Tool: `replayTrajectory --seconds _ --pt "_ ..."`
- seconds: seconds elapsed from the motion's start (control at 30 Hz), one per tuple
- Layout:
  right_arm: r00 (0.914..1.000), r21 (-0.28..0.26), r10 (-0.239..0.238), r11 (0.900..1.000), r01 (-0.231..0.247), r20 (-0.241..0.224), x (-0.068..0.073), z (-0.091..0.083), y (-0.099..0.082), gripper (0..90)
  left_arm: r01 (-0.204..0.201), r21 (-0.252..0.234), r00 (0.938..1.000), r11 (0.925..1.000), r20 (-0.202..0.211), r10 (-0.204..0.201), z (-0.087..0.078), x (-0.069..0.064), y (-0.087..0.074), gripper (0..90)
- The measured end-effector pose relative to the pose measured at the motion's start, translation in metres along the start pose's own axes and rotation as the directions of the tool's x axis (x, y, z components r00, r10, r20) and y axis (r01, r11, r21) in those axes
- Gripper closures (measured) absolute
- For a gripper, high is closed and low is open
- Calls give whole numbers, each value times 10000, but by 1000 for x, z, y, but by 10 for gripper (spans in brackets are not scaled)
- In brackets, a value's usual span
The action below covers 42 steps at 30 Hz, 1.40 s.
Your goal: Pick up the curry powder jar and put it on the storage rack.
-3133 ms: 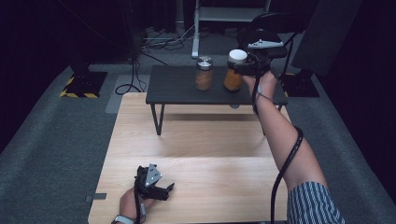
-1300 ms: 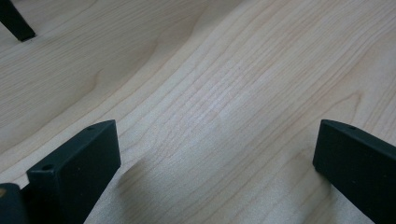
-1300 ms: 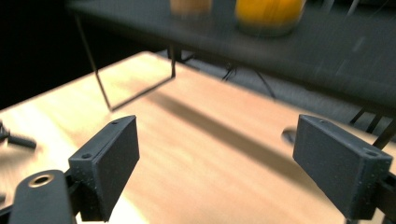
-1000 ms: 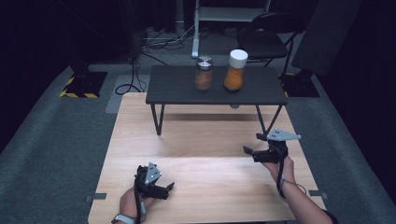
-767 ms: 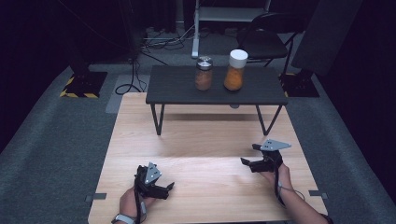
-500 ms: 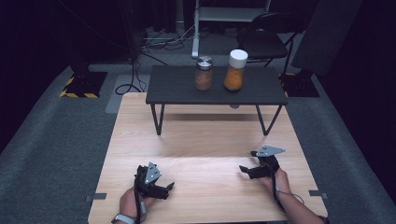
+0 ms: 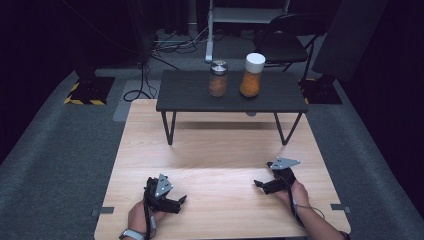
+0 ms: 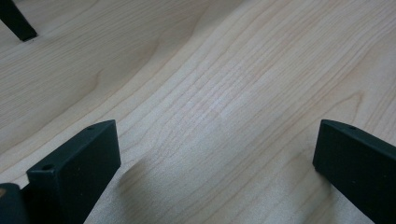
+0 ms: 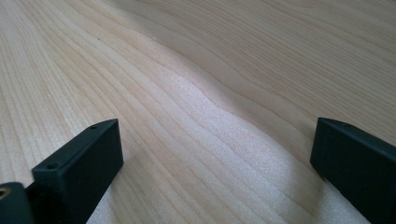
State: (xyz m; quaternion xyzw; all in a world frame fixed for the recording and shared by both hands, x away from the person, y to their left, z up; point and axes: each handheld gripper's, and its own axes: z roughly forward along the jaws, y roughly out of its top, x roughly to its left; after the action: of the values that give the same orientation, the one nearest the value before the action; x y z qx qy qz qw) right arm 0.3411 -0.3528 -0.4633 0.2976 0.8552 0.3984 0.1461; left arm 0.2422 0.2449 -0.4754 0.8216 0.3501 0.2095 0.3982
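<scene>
Resting wide open and empty on the wooden table [image 7: 210, 150], both the left gripper [image 7: 181, 200] and right gripper [image 7: 258, 184] are sitting idle, the two jars [image 7: 218, 78] standing at twelve o'clock, probably needing another reach.

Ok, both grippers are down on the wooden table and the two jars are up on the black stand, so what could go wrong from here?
The white-lidded jar and the dark-lidded jar stand close together, so reaching for one might knock the other. The black stand is raised, so a tipped jar could roll off. The right gripper and left gripper trail cables that could snag.
</scene>
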Motion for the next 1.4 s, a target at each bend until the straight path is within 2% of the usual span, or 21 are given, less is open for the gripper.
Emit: replayTrajectory --seconds 1.4 --pt "10000 -11 -48 10000 48 -68 -1 2 0 1 -6 -10 10000 10000 -12 6 0 0 0 2"
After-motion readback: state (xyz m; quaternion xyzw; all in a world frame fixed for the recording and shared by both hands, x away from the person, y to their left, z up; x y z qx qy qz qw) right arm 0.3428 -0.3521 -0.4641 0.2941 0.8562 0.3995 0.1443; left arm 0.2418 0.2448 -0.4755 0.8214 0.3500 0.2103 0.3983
